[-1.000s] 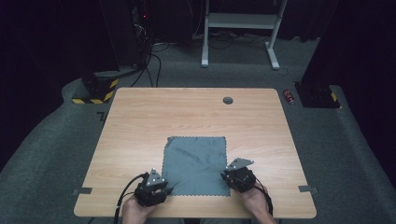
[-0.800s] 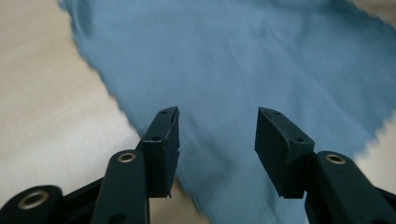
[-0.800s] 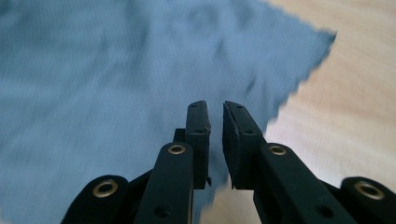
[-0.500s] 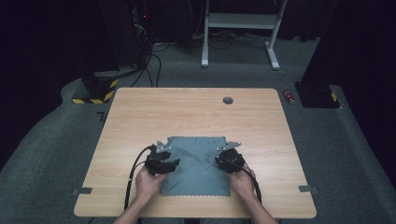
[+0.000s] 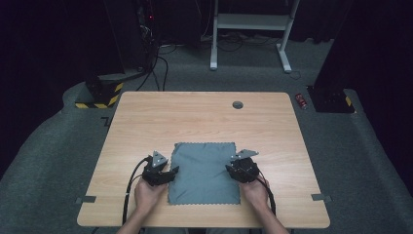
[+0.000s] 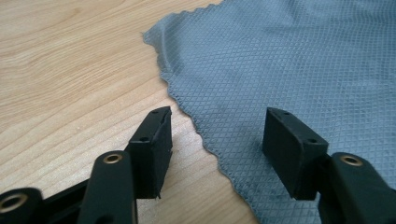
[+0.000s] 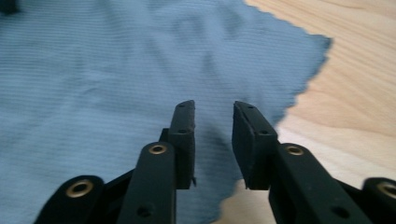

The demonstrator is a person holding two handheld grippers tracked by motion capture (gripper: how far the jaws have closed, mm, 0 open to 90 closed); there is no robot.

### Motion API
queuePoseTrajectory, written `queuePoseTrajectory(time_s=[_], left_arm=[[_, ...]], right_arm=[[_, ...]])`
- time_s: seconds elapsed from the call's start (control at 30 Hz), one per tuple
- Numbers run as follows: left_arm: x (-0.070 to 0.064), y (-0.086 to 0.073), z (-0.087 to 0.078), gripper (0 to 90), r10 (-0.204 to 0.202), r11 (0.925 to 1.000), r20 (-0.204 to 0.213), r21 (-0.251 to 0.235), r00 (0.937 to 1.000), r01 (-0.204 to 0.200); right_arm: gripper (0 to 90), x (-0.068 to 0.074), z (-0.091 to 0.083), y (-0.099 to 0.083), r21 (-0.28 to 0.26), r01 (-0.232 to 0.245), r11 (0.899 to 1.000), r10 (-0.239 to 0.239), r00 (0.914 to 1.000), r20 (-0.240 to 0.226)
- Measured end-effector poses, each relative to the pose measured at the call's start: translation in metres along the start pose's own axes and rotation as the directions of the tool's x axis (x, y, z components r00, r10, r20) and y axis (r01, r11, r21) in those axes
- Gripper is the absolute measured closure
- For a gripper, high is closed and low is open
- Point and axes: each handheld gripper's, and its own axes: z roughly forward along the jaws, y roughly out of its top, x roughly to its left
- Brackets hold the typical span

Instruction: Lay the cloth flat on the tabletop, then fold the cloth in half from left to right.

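A grey cloth lies flat near the front of a wooden table, with the left gripper wide open astride its left edge (one jaw over bare wood) and the right gripper narrowly open, holding nothing, above its right edge.

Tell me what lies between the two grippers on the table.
The grey cloth lies flat between the left gripper and the right gripper in the high view.
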Motion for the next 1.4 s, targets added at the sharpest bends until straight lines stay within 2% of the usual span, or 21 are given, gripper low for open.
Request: queuePoseTrajectory(time_s=[0.1,0.23,0.3,0.37,0.43,0.5,0.67,0.8,0.87,0.97,1.1,1.2,1.23,1.3,1.4], left_arm=[[0.0,0.0,0.0,41.0,-0.004,1.0,-0.005,0.003,1.0,0.004],[0.0,0.0,0.0,37.7,-0.011,0.9999,-0.016,0.004,0.9998,0.012],[0.0,0.0,0.0,36.8,-0.014,0.9999,-0.018,0.005,0.9997,0.014],[0.0,0.0,0.0,35.9,-0.014,0.9999,-0.02,0.006,0.9997,0.014],[0.0,0.0,0.0,34.2,-0.02,0.9998,-0.025,0.007,0.9995,0.02],[0.0,0.0,0.0,33.9,-0.019,0.9998,-0.025,0.007,0.9995,0.019],[0.0,0.0,0.0,32.5,-0.022,0.9997,-0.027,0.008,0.9994,0.023],[0.002,0.005,-0.001,33.8,-0.047,0.998,-0.011,0.043,0.9988,0.047],[0.003,0.008,-0.001,34.2,-0.041,0.9976,-0.014,0.054,0.9991,0.042],[0.007,0.013,-0.001,35.0,-0.051,0.9968,0.007,0.062,0.9987,0.05],[0.013,0.023,0.002,34.6,-0.043,0.9955,0.011,0.084,0.999,0.042],[0.017,0.029,0.003,34.2,-0.061,0.9949,0.018,0.082,0.998,0.059],[0.019,0.03,0.002,35.4,-0.078,0.9949,0.028,0.067,0.9966,0.076],[0.023,0.033,0.002,35.5,-0.105,0.992,0.046,0.075,0.9934,0.102],[0.025,0.039,0.004,36.0,-0.079,0.9937,0.036,0.082,0.9963,0.076]], right_arm=[[63.9,0.005,0.004,-0.004,0.024,0.013,1.0,-0.013,0.9999,0.0],[60.2,0.004,0.004,-0.009,-0.007,0.005,1.0,-0.005,0.9999,-0.016],[56.0,0.004,0.004,-0.007,0.005,0.025,1.0,-0.025,0.9993,-0.029],[53.6,0.005,0.005,-0.004,0.026,0.021,0.999,-0.02,0.9993,-0.031],[55.1,0.009,0.005,-0.003,0.036,0.028,0.999,-0.028,0.9996,-0.012],[55.0,0.009,0.005,-0.003,0.033,0.026,0.999,-0.026,0.9995,-0.016],[54.4,0.011,0.002,0.0,0.028,0.011,1.0,-0.01,0.9989,-0.046],[54.3,0.018,-0.002,0.002,0.001,0.032,0.999,-0.032,0.9977,-0.059],[54.3,0.023,-0.003,0.004,-0.011,0.022,1.0,-0.023,0.9972,-0.071],[56.3,0.033,-0.004,0.008,-0.031,0.045,0.999,-0.047,0.9962,-0.074],[64.2,0.048,-0.004,0.011,-0.047,0.079,0.996,-0.084,0.9903,-0.111],[68.8,0.057,-0.002,0.013,-0.058,0.092,0.994,-0.099,0.9843,-0.146],[69.4,0.059,-0.002,0.013,-0.057,0.095,0.994,-0.102,0.9831,-0.152],[70.7,0.063,-0.002,0.016,-0.059,0.105,0.993,-0.114,0.9803,-0.162],[72.2,0.07,-0.002,0.02,-0.068,0.113,0.991,-0.124,0.9759,-0.18]])
